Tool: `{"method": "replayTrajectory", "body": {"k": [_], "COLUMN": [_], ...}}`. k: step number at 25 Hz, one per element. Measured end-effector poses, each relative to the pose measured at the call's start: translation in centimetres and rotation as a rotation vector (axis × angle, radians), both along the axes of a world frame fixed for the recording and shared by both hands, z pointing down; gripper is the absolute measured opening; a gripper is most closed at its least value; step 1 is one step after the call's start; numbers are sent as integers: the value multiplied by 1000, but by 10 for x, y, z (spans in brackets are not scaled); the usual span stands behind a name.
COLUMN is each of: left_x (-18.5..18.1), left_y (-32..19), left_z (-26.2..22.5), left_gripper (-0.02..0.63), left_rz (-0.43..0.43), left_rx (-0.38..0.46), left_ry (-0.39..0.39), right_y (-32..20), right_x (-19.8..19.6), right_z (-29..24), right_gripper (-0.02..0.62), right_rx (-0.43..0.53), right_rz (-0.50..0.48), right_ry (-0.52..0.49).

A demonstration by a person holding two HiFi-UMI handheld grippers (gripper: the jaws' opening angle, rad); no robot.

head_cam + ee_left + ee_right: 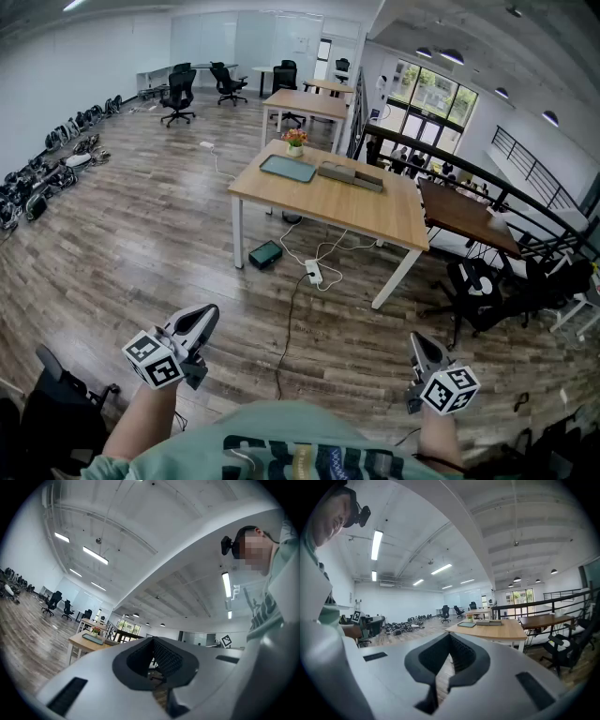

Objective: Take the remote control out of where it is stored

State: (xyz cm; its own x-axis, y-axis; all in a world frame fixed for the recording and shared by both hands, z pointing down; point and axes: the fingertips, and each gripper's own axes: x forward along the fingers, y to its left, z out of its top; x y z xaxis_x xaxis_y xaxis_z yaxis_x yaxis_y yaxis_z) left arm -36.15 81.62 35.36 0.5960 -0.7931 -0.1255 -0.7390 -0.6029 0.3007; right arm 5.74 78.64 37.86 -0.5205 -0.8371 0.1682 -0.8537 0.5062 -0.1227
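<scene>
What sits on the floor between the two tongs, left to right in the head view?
left tongs → green box → white power strip → right tongs

The left forearm point(141, 422) and right forearm point(439, 433) reached forward, well apart. The left tool point(201, 321) and the right tool point(423, 346) pointed roughly level, each with its jaws closed together.
</scene>
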Motion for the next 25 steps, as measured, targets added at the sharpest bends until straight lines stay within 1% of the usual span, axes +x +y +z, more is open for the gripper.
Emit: {"method": "replayTrajectory", "body": {"k": [5,12,17,25], "left_x": [12,33,59,103], "left_y": [-7,-9,-11,-11], "left_z": [-8,-9,-9,-6], "left_gripper": [3,3,3,3], "left_rz": [-12,-12,-9,6], "left_rx": [20,23,25,7], "left_ry": [4,-6,-14,-26], "right_y": [-19,-24,-30,-25], "right_x": [4,13,33,63], "right_z": [-12,-19,-22,-23], "right_gripper": [-2,-2,-2,-2], "right_rx": [25,45,57,94], "right_rz": [-37,-67,-79,-115], "right_ry": [20,31,-4,-2]}}
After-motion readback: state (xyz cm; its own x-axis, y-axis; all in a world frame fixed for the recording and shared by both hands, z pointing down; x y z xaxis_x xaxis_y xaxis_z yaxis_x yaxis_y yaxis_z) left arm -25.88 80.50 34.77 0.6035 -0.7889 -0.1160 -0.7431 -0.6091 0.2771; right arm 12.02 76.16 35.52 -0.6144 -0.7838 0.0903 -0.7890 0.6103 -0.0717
